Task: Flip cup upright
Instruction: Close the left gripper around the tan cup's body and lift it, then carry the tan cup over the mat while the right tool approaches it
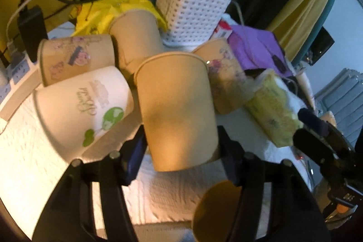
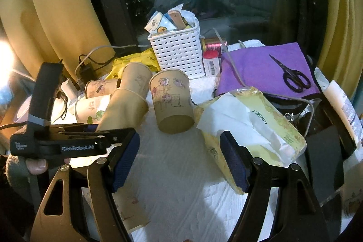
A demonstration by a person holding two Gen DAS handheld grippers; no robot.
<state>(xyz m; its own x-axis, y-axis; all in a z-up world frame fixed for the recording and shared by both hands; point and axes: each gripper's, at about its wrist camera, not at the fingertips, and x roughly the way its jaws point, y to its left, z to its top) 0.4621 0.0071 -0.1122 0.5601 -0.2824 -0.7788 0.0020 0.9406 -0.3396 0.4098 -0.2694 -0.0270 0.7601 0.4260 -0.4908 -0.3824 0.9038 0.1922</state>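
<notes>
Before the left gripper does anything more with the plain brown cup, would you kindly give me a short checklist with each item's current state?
1. Left gripper on the plain brown paper cup, pads on both sides: ok.
2. Cup lifted clear of the white paper towel: cannot tell.
3. Room around it: not ok; the white printed paper cup and the flower-printed brown cup crowd it.
4. Right gripper open, holding nothing, apart from the cups: ok.
5. Yellow tissue pack close to the right gripper: not ok.
</notes>
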